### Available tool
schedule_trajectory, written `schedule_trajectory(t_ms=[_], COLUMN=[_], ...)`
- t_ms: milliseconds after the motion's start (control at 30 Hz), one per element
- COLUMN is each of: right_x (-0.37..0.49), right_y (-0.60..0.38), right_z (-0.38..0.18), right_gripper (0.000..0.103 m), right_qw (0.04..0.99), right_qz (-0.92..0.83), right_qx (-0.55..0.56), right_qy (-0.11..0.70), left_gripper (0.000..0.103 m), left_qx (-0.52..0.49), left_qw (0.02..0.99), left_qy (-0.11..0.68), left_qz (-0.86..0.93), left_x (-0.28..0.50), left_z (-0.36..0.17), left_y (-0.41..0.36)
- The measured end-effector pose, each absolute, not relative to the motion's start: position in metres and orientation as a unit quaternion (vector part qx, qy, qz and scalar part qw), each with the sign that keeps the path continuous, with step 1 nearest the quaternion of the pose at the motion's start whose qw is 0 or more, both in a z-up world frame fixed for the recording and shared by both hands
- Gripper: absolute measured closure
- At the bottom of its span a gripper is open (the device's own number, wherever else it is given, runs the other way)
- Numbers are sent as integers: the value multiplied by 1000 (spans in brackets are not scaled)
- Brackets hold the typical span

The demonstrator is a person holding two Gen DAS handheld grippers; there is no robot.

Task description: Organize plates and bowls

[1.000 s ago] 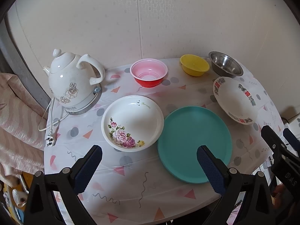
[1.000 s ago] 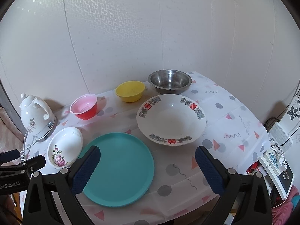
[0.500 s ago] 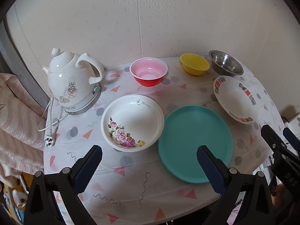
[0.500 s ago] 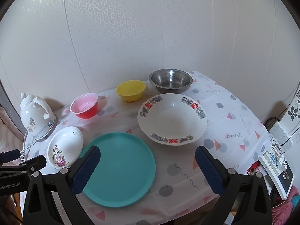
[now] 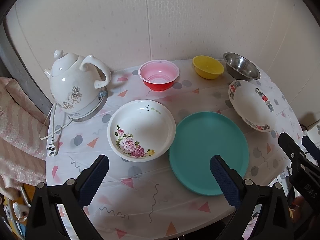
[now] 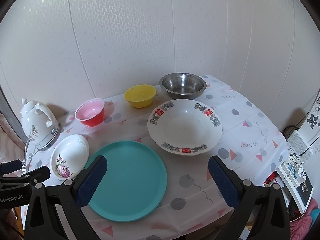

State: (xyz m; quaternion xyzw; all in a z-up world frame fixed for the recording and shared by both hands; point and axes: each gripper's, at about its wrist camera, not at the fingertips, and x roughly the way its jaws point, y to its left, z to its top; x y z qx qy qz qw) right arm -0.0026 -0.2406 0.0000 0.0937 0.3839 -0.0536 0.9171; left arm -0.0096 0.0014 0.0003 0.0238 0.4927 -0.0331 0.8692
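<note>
Both grippers, left (image 5: pixel 159 177) and right (image 6: pixel 157 178), hover with fingers apart, holding nothing. The rose bowl (image 5: pixel 141 130) looks glazed, slippery and breakable; pinch its rim.

A white kettle (image 5: pixel 77 87) stands far left of the tool on a patterned tablecloth (image 5: pixel 140 190), its cord (image 5: pixel 53 134) trailing nearer, with pink cloth (image 5: pixel 14 128) beyond the edge.
</note>
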Motion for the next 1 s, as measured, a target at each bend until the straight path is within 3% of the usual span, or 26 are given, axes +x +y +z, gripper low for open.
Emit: schedule_trajectory(t_ms=[1000], right_x=[4], right_y=[-264], right_z=[2], right_gripper=[0], right_qw=[912], right_qz=[-70], right_qx=[99], right_qy=[392], left_gripper=[1], left_qx=[6], left_qw=[849], left_qy=[526], left_qz=[-52], left_x=[8], left_z=[-10], left_y=[-17])
